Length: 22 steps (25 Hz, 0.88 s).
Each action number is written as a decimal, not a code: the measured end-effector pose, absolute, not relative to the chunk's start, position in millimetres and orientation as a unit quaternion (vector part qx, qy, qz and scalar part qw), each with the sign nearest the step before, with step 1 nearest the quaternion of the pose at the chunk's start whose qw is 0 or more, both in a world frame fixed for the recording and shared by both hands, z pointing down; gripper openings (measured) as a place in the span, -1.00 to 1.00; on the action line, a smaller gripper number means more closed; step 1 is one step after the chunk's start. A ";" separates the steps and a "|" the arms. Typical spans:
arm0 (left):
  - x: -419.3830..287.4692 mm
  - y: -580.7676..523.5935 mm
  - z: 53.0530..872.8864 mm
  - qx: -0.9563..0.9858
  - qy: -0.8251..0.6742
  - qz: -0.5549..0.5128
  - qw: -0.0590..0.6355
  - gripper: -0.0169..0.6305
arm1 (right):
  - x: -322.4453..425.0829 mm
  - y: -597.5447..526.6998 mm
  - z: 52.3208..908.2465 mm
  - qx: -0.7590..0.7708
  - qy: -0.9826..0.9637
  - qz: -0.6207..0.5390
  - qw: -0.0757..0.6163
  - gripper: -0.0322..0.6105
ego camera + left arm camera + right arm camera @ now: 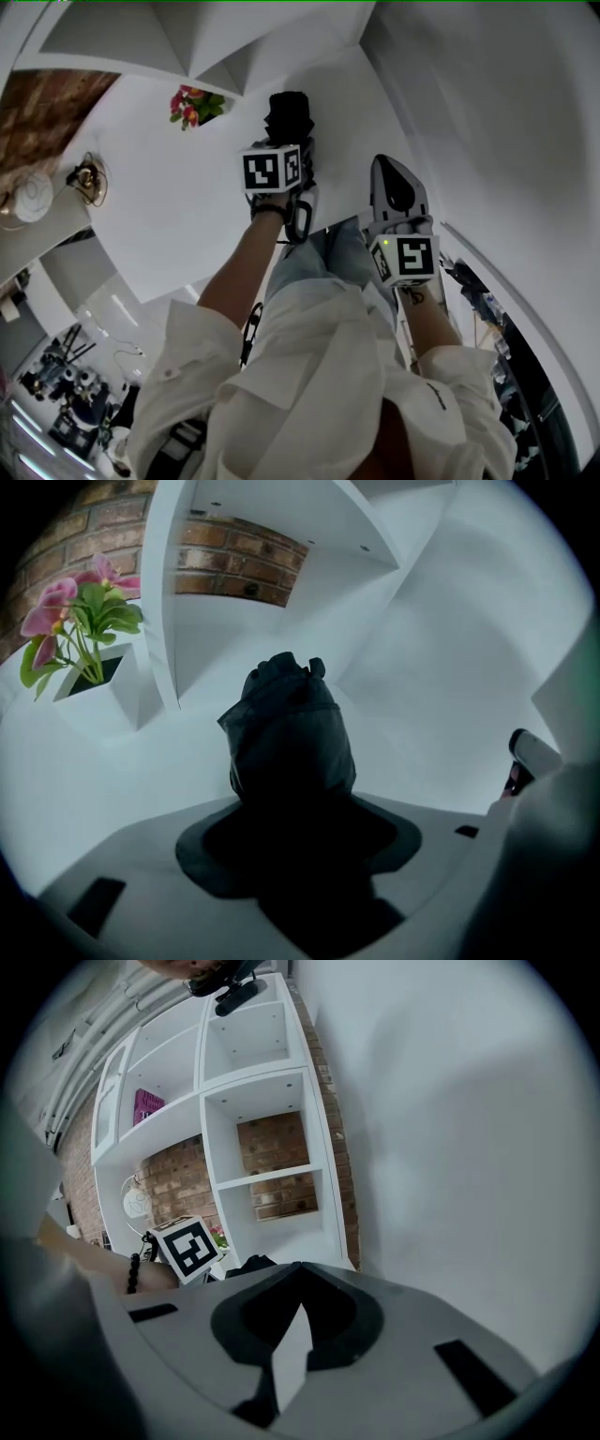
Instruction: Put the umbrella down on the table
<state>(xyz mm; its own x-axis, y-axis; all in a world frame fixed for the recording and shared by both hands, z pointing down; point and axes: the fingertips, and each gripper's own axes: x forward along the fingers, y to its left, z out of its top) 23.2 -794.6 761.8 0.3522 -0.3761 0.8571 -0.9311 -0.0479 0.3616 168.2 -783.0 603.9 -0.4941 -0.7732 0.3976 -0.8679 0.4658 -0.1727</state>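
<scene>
A black folded umbrella (288,112) stands out of my left gripper (292,150), which is shut on it over the white table (178,216). In the left gripper view the umbrella (291,728) fills the space between the jaws of the left gripper (295,803), its crumpled top pointing toward the shelf. My right gripper (392,178) hangs to the right of it, apart from the umbrella, with its jaws together and nothing between them. In the right gripper view the right gripper's (298,1274) jaw tips meet in a point, and a bit of the umbrella (249,1264) shows beyond them.
A pot of pink flowers (193,103) (80,621) stands at the table's far side. A white shelf unit (234,536) (262,1119) backs onto a brick wall. A white round object (33,197) sits at the left. A white wall (450,1129) is on the right.
</scene>
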 end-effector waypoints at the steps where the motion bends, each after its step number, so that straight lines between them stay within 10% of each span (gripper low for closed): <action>1: 23.4 -795.2 763.0 0.663 -0.493 0.290 0.482 -0.08 | 169.3 -783.3 604.7 0.485 -0.845 0.179 0.134 -0.85; 22: 6.9 -795.7 726.5 0.678 -0.527 0.293 0.421 0.14 | 176.3 -768.2 567.6 0.497 -0.846 0.152 0.118 -0.84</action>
<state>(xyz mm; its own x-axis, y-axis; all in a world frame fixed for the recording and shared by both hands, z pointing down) 6.9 -795.7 726.5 0.2732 -0.4685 0.8401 -0.9608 -0.0907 0.2619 176.3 -768.2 567.6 -0.4771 -0.8054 0.3516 -0.8775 0.4587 -0.1400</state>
